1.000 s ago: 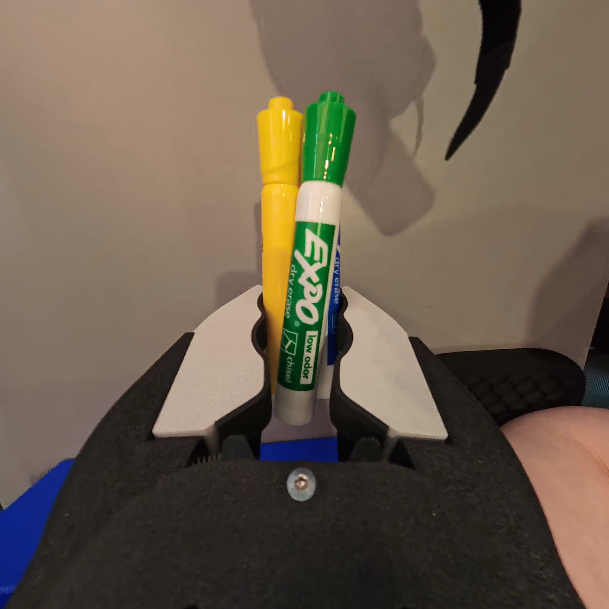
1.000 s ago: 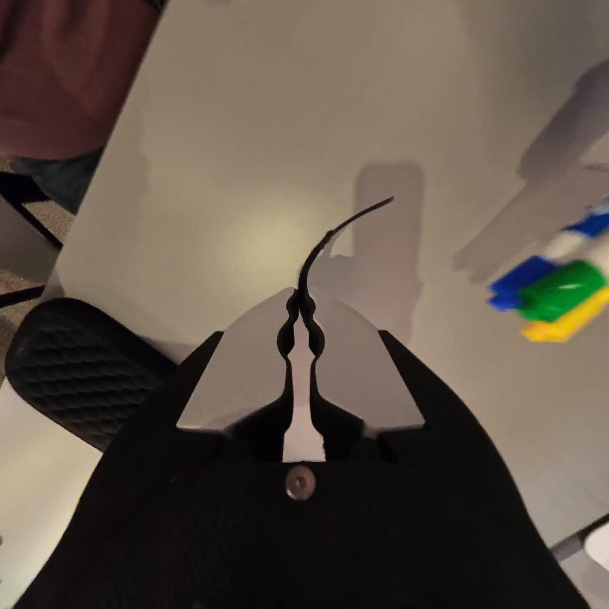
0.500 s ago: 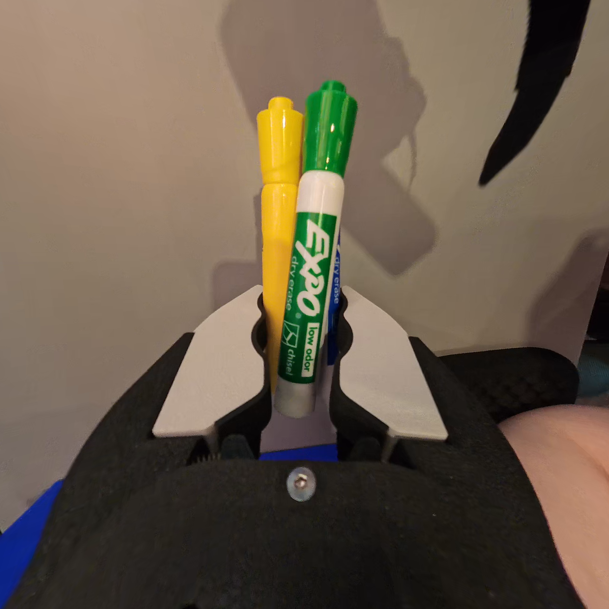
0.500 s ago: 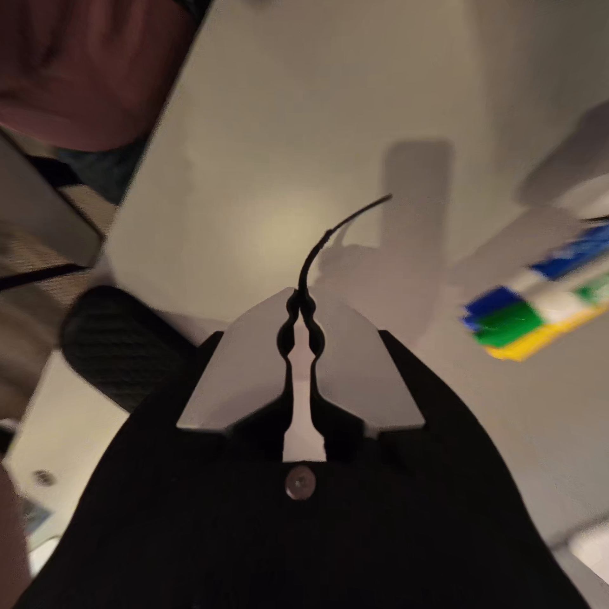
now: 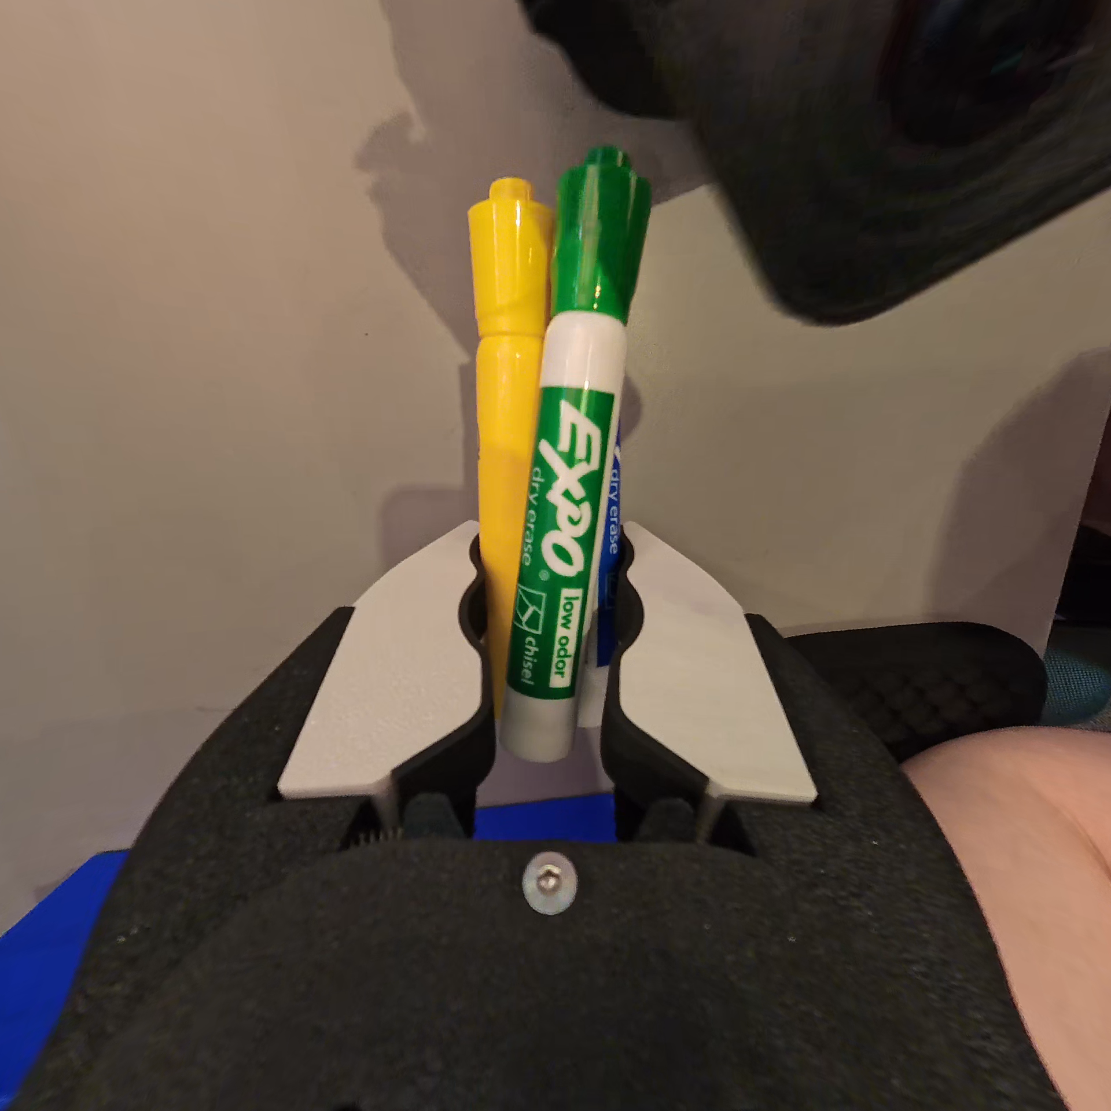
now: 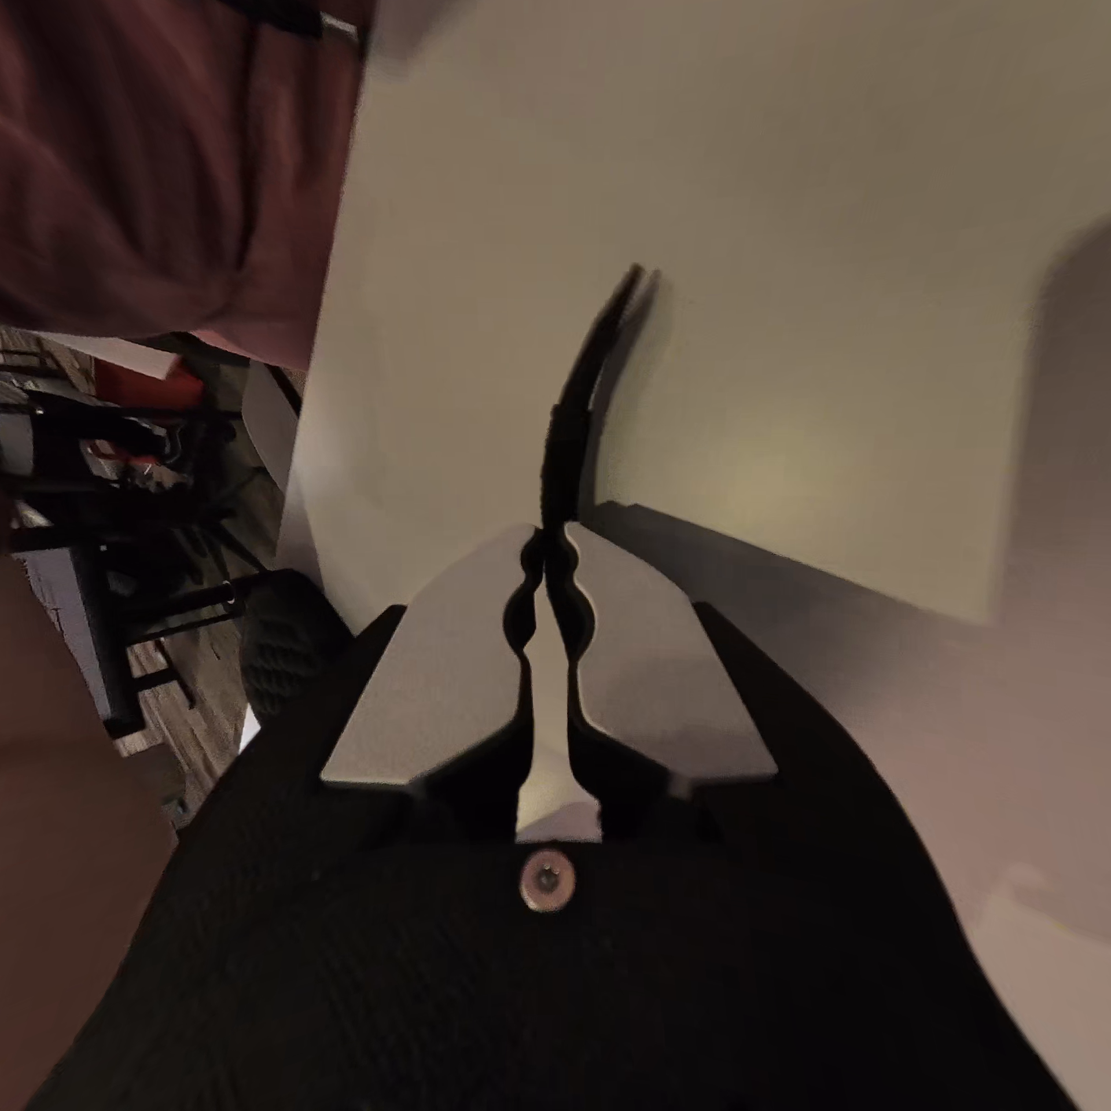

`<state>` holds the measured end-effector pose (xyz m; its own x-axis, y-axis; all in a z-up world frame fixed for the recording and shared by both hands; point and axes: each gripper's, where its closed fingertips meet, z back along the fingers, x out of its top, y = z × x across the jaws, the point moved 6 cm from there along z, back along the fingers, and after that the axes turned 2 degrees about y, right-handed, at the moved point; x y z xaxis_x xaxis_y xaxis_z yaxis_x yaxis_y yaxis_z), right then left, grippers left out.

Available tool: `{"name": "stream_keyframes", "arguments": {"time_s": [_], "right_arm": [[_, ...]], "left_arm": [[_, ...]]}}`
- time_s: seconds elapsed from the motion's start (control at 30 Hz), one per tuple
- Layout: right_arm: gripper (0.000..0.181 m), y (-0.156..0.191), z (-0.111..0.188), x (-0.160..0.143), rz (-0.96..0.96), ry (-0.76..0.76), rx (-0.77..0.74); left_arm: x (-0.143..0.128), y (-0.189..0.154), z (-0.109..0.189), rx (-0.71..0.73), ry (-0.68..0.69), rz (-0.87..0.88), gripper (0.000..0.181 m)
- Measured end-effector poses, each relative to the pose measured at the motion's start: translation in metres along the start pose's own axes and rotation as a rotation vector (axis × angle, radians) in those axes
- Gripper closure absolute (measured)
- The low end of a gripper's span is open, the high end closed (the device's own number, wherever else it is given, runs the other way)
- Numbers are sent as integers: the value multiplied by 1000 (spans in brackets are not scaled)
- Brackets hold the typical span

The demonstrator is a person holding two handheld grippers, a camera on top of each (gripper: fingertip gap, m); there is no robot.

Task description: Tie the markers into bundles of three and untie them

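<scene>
My left gripper (image 5: 550,535) is shut on three markers held side by side above the white table: a yellow marker (image 5: 508,373), a green marker (image 5: 577,433) in front, and a blue marker (image 5: 610,577) mostly hidden behind the green one. My right gripper (image 6: 550,529) is shut on a thin black strap (image 6: 571,415) that curves up and right from its tips. The right gripper's black body (image 5: 890,150) hangs close over the markers' caps at the top right of the left wrist view. The markers are out of the right wrist view.
The white table (image 6: 781,180) fills both views. A black mesh chair armrest (image 5: 926,679) lies at its right edge in the left wrist view, and a person's forearm (image 5: 1022,872) beside it. A person's maroon clothing (image 6: 150,150) and dark furniture (image 6: 120,451) show left. The tips of one gripper are about 20 centimeters away from the tips of the other.
The right gripper has swung in close above the markers, now filling the left wrist view's top right. The right wrist view has turned left, so the markers left it. The left gripper holds steady.
</scene>
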<state>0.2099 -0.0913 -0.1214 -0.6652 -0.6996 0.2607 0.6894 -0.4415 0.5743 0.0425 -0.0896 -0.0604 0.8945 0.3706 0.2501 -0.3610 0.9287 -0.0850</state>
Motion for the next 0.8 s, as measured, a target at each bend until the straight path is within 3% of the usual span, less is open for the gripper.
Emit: {"name": "stream_keyframes", "arguments": {"time_s": [0.2,0.53,0.67,0.8], "right_arm": [[158,-20,8,3,21,-87,-100],[158,-32,48,-9,91,-275,-398],[157,-11,70,-30,101,-447,-601],[152,-4,51,-68,39,-500,-701]], "left_arm": [[-2,-1,3,2,-4,-1,142],[-8,1,8,8,-14,19,142],[-8,-1,9,7,-15,14,143],[-6,-3,10,10,-13,4,143]]}}
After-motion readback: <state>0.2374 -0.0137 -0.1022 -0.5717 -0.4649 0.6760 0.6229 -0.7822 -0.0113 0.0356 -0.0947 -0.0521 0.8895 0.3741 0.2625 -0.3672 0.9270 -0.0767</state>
